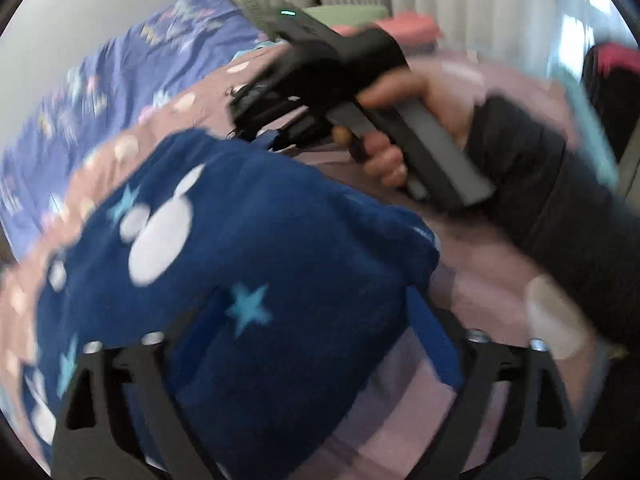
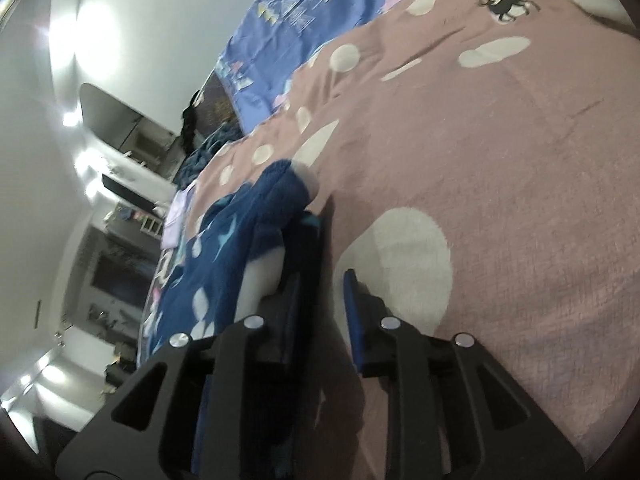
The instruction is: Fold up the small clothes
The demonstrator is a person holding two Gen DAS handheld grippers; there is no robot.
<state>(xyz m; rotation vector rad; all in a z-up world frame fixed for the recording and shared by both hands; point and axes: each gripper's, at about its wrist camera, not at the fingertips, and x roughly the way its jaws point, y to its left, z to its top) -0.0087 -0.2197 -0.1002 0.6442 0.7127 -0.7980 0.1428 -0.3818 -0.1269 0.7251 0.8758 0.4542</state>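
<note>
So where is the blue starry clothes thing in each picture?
Left wrist view: the blue starry garment fills the lower left and middle, draped over the left gripper.
Right wrist view: it lies low and left of middle, beside the right gripper, against its left finger.
Shared landmark: the pink spotted blanket under it in both views.

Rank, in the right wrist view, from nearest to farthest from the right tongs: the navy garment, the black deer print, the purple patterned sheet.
1. navy garment: against the left finger of the right tongs.
2. black deer print: far up the pink blanket, upper right.
3. purple patterned sheet: beyond the blanket's edge, top.
</note>
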